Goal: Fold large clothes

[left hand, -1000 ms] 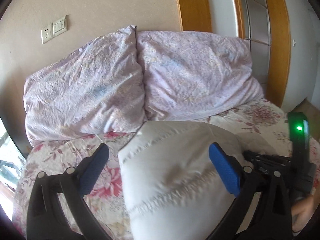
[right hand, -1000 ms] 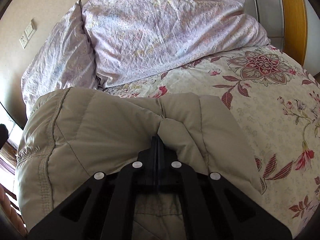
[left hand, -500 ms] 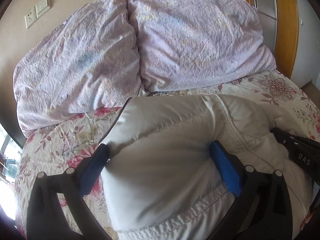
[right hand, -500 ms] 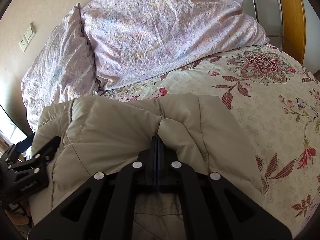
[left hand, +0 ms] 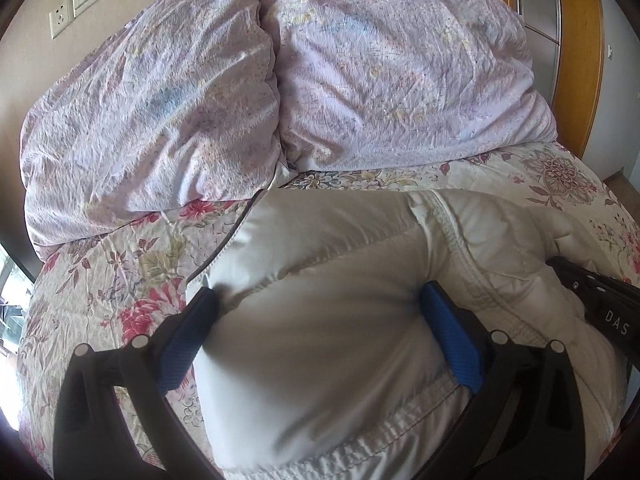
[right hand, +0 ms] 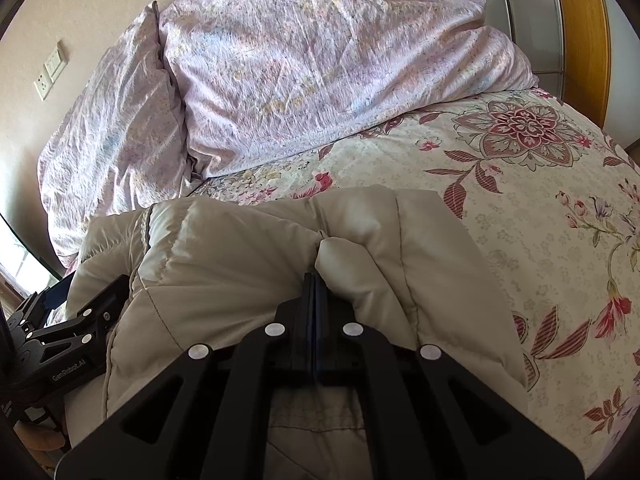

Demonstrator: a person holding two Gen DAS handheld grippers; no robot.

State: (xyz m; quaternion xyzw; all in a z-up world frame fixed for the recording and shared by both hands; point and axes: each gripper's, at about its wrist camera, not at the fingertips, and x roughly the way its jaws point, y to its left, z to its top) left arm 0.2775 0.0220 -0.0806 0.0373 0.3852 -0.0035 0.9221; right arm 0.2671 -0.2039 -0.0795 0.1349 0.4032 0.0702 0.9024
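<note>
A puffy, cream-white quilted down jacket [left hand: 328, 320] lies bunched on the bed's floral-printed sheet [right hand: 540, 240], just below two crumpled lilac pillows [left hand: 392, 80] propped against the wall. The right gripper [right hand: 315, 280] has its jaws pressed fully together on a pinched fold of the jacket's padding — fabric bulges up on either side of the black fingers. The left gripper [left hand: 320, 308] stands wide apart, its blue pads [left hand: 452, 344] straddling a swollen section of the jacket and touching its sides — whether they squeeze it I cannot tell.
</note>
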